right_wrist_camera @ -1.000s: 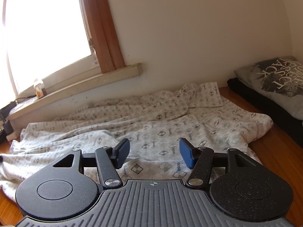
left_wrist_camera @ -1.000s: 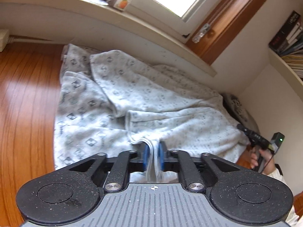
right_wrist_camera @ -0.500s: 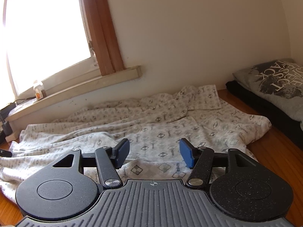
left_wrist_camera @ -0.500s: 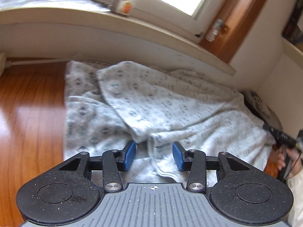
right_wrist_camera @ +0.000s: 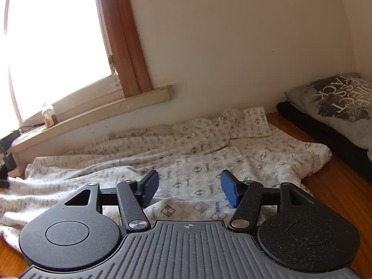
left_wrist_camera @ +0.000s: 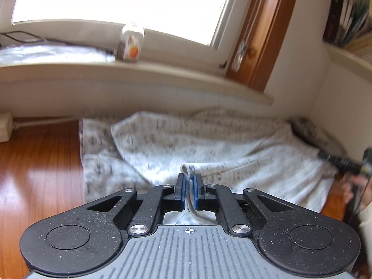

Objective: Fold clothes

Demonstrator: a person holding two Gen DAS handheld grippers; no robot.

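A pale garment with a grey key-and-diamond print (left_wrist_camera: 209,144) lies spread and rumpled on the wooden floor below the window. My left gripper (left_wrist_camera: 188,179) is at its near edge, and its jaws are closing with the blue pads pinching a raised fold of the hem. In the right wrist view the same garment (right_wrist_camera: 186,153) stretches from left to right. My right gripper (right_wrist_camera: 189,182) hovers low over its near part, open, with nothing between the pads. That gripper and the hand (left_wrist_camera: 355,186) holding it show at the right edge of the left wrist view.
Wooden floor (left_wrist_camera: 39,174) lies left of the garment, with a white power strip (left_wrist_camera: 4,127) by the wall. A small bottle (left_wrist_camera: 131,44) stands on the window sill. A grey printed shirt (right_wrist_camera: 337,102) rests on dark folded cloth at the right. Books sit on a shelf (left_wrist_camera: 348,11).
My left gripper let go of the hem, opened wide, then closed on a fold of it again and rose, tilting up toward the window. The right gripper has stayed still and open.
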